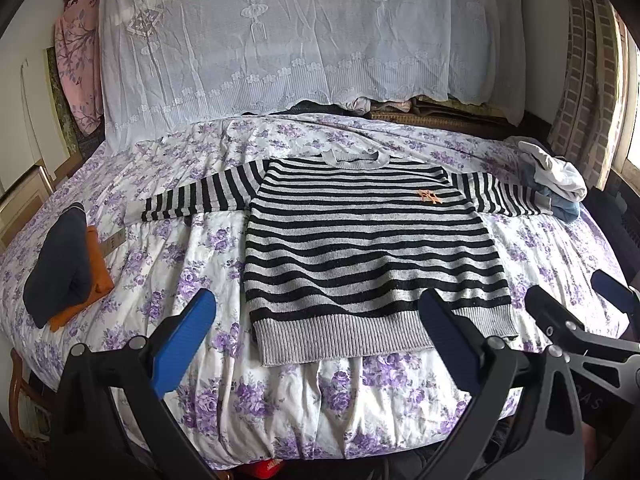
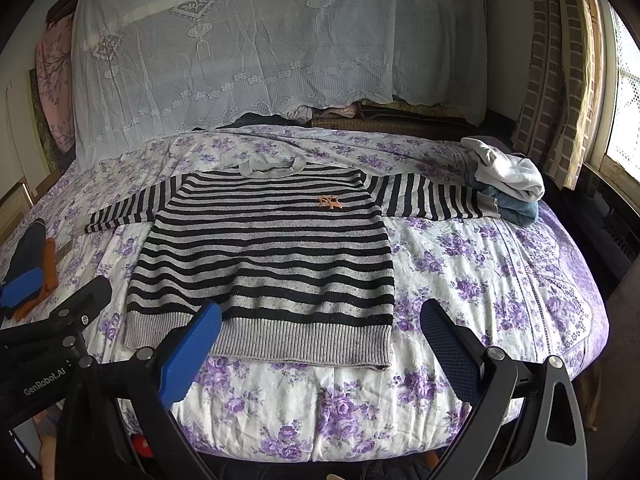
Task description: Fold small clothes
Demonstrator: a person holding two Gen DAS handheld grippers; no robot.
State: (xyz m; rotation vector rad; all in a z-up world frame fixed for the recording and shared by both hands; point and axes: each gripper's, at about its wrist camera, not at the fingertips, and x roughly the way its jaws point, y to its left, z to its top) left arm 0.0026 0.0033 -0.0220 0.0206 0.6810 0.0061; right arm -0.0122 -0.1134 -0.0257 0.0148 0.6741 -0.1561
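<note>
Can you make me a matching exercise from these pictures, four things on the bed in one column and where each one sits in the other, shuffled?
Things:
1. striped sweater
2. folded navy and orange clothes
3. white and blue clothes pile
4. orange emblem

Places:
A. far right of the bed
B. on the sweater's chest
C. spread flat mid-bed
D. left edge of the bed

Pairs: 1-C, 2-D, 3-A, 4-B
</note>
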